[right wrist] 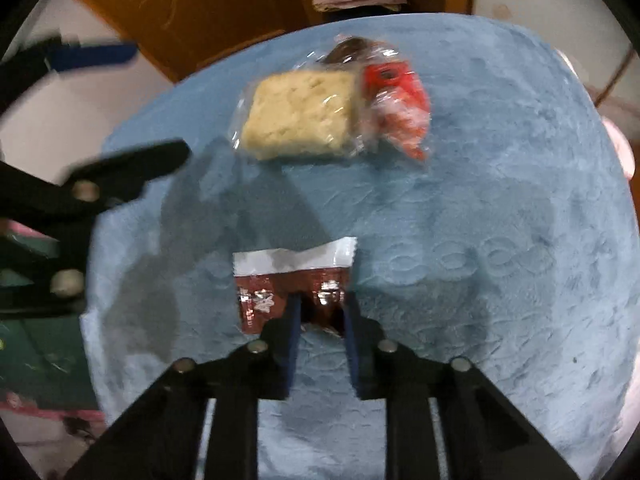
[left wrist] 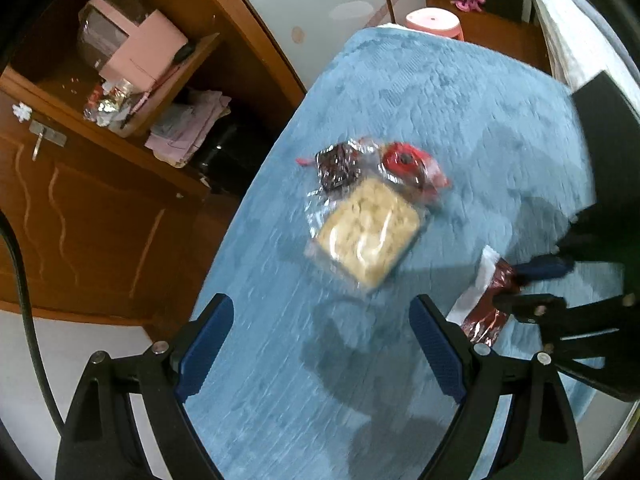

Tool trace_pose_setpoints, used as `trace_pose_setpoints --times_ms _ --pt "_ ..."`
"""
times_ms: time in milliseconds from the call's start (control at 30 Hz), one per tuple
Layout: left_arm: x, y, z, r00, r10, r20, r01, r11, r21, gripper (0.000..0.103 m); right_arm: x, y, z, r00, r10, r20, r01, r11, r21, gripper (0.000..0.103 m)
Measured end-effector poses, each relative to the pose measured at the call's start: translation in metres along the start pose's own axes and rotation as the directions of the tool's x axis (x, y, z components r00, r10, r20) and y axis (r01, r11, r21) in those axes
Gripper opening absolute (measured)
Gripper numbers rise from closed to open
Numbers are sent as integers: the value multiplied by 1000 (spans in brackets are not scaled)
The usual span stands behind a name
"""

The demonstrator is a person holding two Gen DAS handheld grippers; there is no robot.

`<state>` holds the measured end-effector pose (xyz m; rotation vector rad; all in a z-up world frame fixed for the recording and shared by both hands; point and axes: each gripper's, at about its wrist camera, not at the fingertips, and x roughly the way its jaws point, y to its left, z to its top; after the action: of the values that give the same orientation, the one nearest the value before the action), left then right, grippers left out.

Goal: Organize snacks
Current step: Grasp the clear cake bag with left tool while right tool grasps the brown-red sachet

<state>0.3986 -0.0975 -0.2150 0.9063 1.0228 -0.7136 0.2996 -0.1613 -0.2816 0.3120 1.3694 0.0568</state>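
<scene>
Three snacks lie bunched on a blue fluffy mat [left wrist: 460, 120]: a pale yellow cake in clear wrap [left wrist: 366, 230] [right wrist: 298, 114], a dark foil packet [left wrist: 336, 164] [right wrist: 348, 48] and a red packet [left wrist: 408, 166] [right wrist: 400, 108]. My right gripper [right wrist: 322, 304] is shut on a brown and white foil packet [right wrist: 280, 280] and holds it over the mat; it also shows in the left wrist view [left wrist: 486, 300]. My left gripper [left wrist: 322, 320] is open and empty, above the mat's near left edge.
A wooden cabinet [left wrist: 80, 208] stands left of the mat, with a pink box [left wrist: 140, 52] and folded cloths [left wrist: 188, 124] on its shelves. A pink stool [left wrist: 434, 24] stands beyond the mat's far end. Pale floor lies around the mat.
</scene>
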Motion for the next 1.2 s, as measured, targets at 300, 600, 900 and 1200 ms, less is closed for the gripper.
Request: trace_pose_setpoints --times_ms 300,600,900,1200 --pt "39 -2 27 998 -61 -29 61 998 1 89 -25 -44 16 994 -39 98 23 986 167 14" --pt "79 -8 39 991 -94 -95 98 995 37 89 -34 -78 3 996 -5 93 -16 974 224 14" --pt "78 -23 30 997 -45 -68 44 999 -24 68 -42 -76 3 993 30 117 -55 975 216 14" --pt "10 -32 -24 992 -125 -26 114 959 -260 64 -91 -56 -28 981 49 185 -77 986 146 14"
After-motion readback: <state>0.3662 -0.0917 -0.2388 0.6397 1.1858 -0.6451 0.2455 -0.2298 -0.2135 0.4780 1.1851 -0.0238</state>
